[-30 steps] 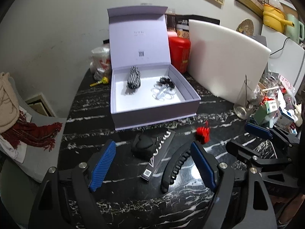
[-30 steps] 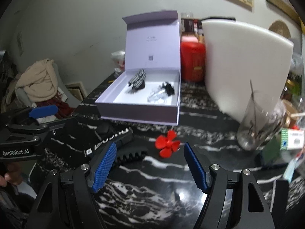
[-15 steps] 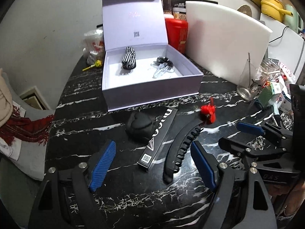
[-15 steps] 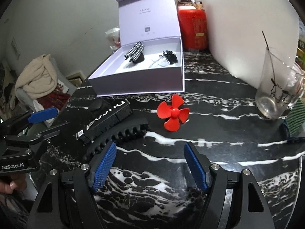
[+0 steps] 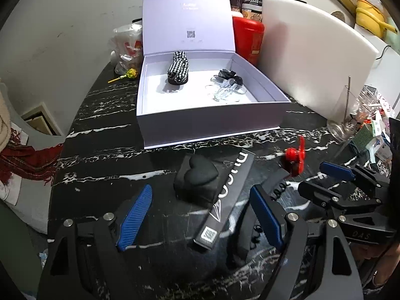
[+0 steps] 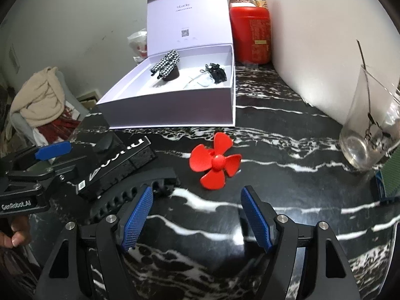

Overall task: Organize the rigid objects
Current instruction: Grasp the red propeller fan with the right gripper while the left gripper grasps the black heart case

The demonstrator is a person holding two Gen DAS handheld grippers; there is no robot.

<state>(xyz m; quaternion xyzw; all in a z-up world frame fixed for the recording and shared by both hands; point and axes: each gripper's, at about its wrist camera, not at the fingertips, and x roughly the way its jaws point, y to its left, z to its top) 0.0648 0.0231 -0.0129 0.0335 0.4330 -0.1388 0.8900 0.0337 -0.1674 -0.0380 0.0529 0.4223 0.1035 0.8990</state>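
Right at the middle of the black marbled surface (image 6: pixel 287 140) lie four loose things: a black heart-shaped case (image 5: pixel 197 178), a long black carton with a QR label (image 5: pixel 226 195) touching the case's right side, a curved black toothed hair clip (image 6: pixel 135 195) just beside the carton, and a red four-bladed propeller (image 6: pixel 216 161) a little apart to the right. Behind them stands an open lavender gift box (image 5: pixel 212 122), lid upright, holding a black-and-white checked hair clip (image 5: pixel 178 67) on the left and a clear clip with a small black claw clip (image 5: pixel 227 83) on the right. The left hand-held gripper (image 5: pixel 200 218) hangs low over the heart case and carton, its blue pads wide apart and gripping nothing; the case and carton sit between and beyond the fingertips, not touched. The right hand-held gripper (image 6: pixel 196 212) is likewise spread wide and empty, above bare marble with the propeller just ahead and the toothed clip by its left finger. Further out, a red canister (image 6: pixel 250 32) and a leaning white board (image 5: pixel 315 60) stand behind the box, an empty glass (image 6: pixel 370 135) sits at the right, and a lollipop (image 5: pixel 126 75) lies left of the box.
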